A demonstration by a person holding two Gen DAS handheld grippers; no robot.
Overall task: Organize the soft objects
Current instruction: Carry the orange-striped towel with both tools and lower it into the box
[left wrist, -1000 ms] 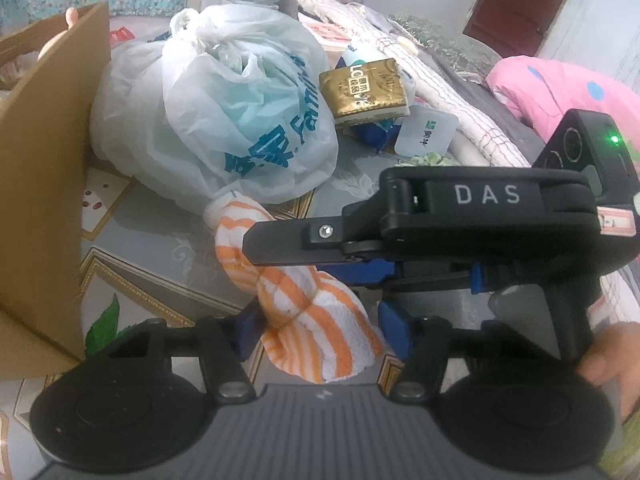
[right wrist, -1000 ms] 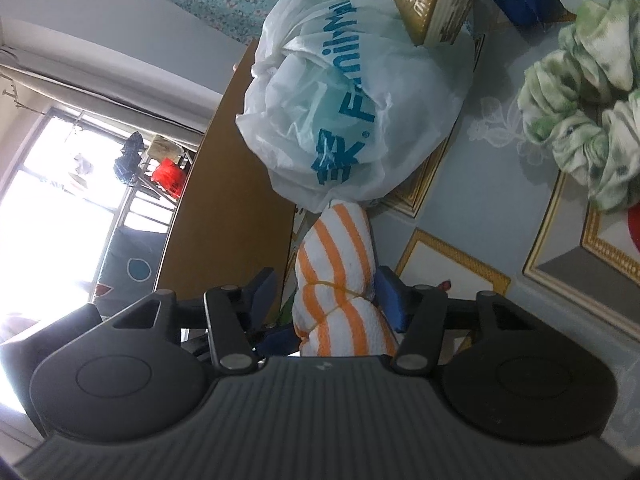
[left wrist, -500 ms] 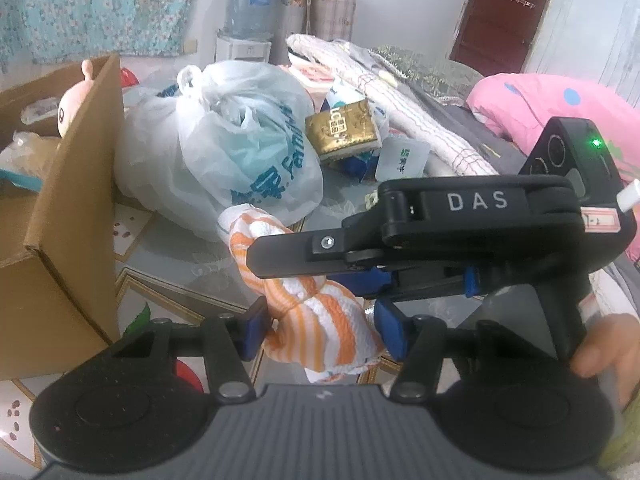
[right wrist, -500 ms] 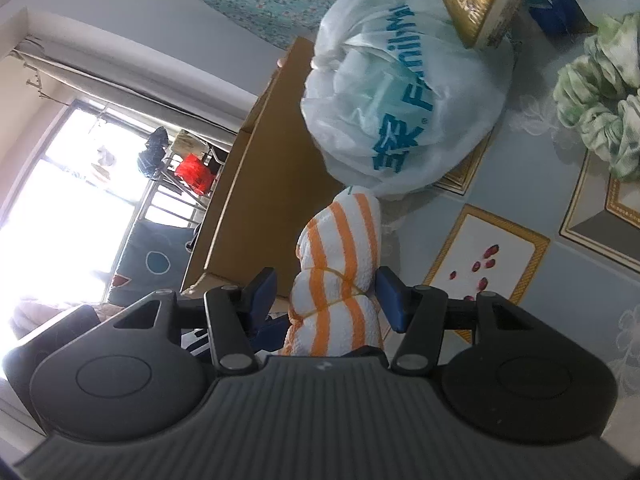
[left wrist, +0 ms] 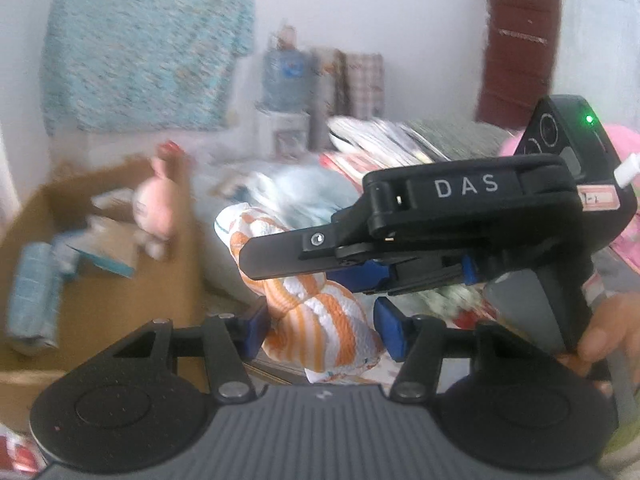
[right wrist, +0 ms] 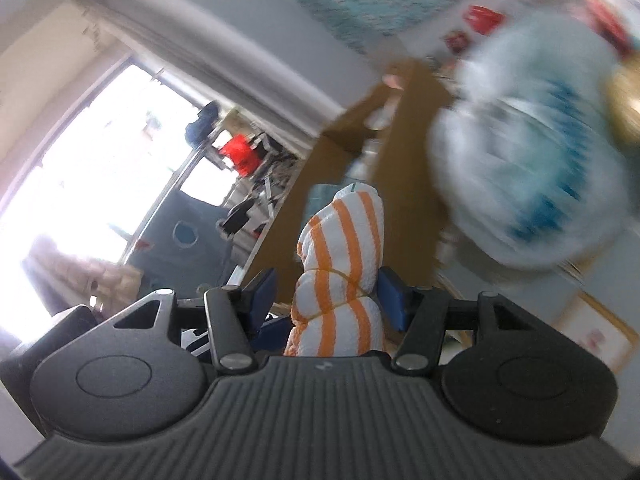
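Carrying the orange-and-white striped towel bundle (left wrist: 320,312) toward the open cardboard box (left wrist: 100,280), we keep both the left gripper (left wrist: 320,330) and right gripper (right wrist: 328,296) half-closed and pressing its soft, knotted roll in mid-air, clear of the white plastic bag (right wrist: 532,184).

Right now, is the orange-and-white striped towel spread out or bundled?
Bundled: the orange-and-white striped towel is a tight twisted roll, with a thin band cinching its middle.
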